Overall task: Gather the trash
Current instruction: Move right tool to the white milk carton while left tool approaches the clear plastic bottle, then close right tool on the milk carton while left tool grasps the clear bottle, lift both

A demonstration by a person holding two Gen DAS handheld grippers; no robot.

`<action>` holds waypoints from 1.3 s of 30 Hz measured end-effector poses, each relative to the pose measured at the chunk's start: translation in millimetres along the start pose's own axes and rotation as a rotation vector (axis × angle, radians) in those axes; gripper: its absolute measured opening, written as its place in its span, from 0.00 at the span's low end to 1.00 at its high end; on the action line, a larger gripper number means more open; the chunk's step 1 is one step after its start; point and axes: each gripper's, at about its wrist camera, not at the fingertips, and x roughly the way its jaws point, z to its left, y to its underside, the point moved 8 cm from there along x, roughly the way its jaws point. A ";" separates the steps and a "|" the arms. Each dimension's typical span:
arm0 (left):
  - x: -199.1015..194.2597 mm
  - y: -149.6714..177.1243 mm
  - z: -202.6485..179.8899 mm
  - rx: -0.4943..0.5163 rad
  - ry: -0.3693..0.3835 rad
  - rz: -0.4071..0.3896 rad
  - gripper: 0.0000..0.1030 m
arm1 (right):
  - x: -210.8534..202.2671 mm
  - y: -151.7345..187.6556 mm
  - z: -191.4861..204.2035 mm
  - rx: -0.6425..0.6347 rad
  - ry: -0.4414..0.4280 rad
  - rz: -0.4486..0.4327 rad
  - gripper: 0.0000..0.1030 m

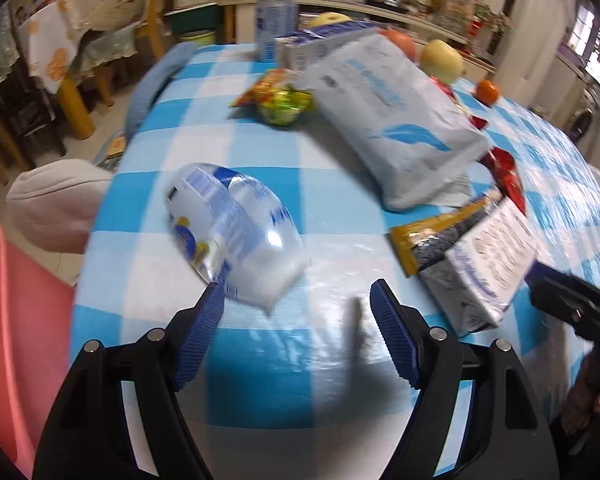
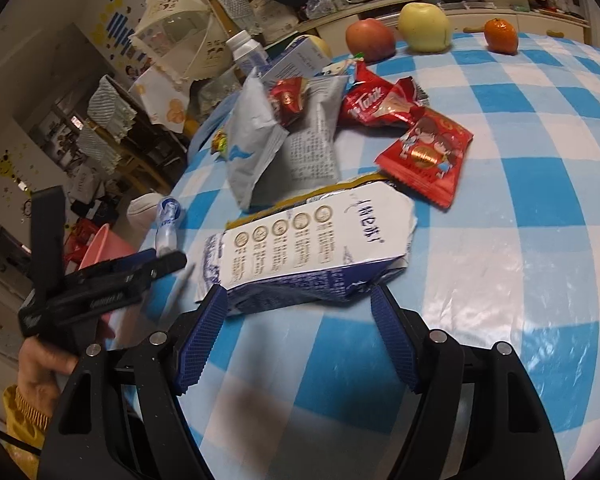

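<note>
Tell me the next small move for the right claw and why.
Probably ease the right claw forward a little, then close. The crushed milk carton lies on the checked tablecloth just past the fingertips, its near edge about level with them, so the pads do not seem to press it yet.

Motion blurs the crushed bottle [image 1: 236, 236] (label unreadable) and bucket [image 1: 8, 320], cut off.

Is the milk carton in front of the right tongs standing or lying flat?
Lying flat: the milk carton rests crumpled on its side on the checked tablecloth.
</note>
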 end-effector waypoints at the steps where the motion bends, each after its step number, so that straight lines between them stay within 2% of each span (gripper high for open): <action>1: -1.2 0.2 -4.0 0.012 0.004 -0.003 0.74 | 2.4 -2.6 -2.5 0.009 0.006 -0.001 0.73; 4: -11.1 -4.0 -2.1 -0.017 0.020 -0.037 0.74 | 7.8 -10.9 -7.0 0.021 0.020 -0.012 0.76; 7: -17.2 -8.9 17.3 -0.113 0.021 -0.059 0.74 | 6.2 -16.1 -9.0 -0.015 0.069 -0.033 0.77; 9: -14.9 -10.8 30.9 -0.183 0.006 -0.057 0.74 | 4.5 -21.9 -12.5 -0.034 0.101 -0.051 0.84; 14: -9.0 -20.4 43.1 -0.293 -0.012 -0.065 0.74 | 6.6 -33.9 -20.3 -0.030 0.130 -0.063 0.85; 16: -1.3 -24.2 48.3 -0.333 -0.044 -0.053 0.74 | 4.7 -33.4 -17.2 -0.029 0.122 -0.071 0.85; 20: 10.9 -28.2 54.6 -0.379 -0.089 -0.037 0.74 | -7.0 -40.0 2.6 -0.098 0.140 -0.149 0.85; 24: 18.4 -33.3 57.3 -0.387 -0.130 -0.032 0.74 | -5.4 -37.4 26.7 -0.213 0.166 -0.174 0.85; 26: 23.3 -34.3 57.7 -0.385 -0.152 -0.021 0.74 | 4.1 -34.3 35.9 -0.251 0.178 -0.152 0.85; 29: 26.9 -36.4 57.3 -0.348 -0.212 -0.020 0.67 | 23.2 -24.7 50.5 -0.314 0.187 -0.099 0.85; 32: 27.0 -36.1 57.6 -0.315 -0.252 -0.023 0.59 | 37.2 -16.3 56.7 -0.427 0.293 -0.064 0.85; 35: 24.9 -35.2 58.6 -0.310 -0.248 -0.030 0.51 | 41.9 -12.4 48.8 -0.482 0.358 -0.042 0.85; 39: 23.6 -33.7 49.8 -0.280 -0.209 -0.034 0.51 | 32.1 -17.5 20.3 -0.455 0.425 -0.040 0.85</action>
